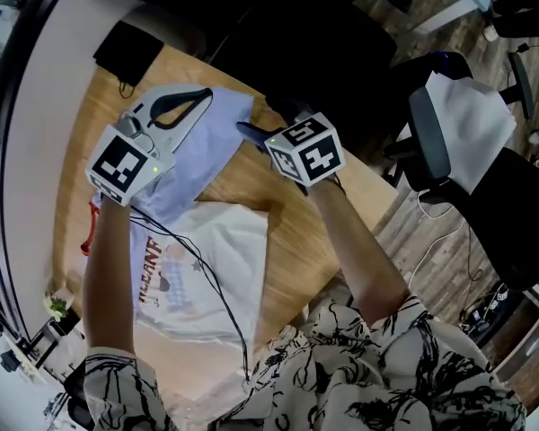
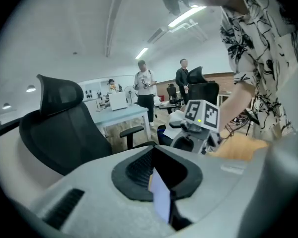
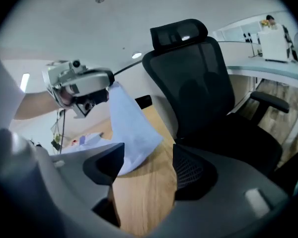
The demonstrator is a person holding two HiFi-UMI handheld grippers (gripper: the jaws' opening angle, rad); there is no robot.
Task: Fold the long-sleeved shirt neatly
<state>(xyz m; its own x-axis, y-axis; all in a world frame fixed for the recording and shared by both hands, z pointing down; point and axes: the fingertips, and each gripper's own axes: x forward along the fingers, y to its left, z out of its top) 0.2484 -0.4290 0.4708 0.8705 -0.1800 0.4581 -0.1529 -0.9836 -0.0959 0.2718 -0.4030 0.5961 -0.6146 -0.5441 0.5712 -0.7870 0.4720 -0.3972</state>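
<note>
In the head view a light blue long-sleeved shirt (image 1: pixel 202 151) lies partly on the wooden table (image 1: pixel 292 232), with its far part lifted. My left gripper (image 1: pixel 202 95) is shut on that raised part, and in the left gripper view a strip of the blue cloth (image 2: pixel 161 202) is pinched between the closed jaws (image 2: pixel 160 185). My right gripper (image 1: pixel 250 133) hovers just right of the shirt's edge. Its jaws (image 3: pixel 146 165) stand open over bare wood with nothing between them. In the right gripper view the shirt (image 3: pixel 131 128) hangs from the left gripper (image 3: pixel 82 86).
A white printed T-shirt (image 1: pixel 207 259) lies flat on the near part of the table. A black object (image 1: pixel 130 52) sits at the far left corner. A black office chair (image 3: pixel 203 83) stands beyond the table, and another chair (image 1: pixel 458 133) with white cloth stands at the right.
</note>
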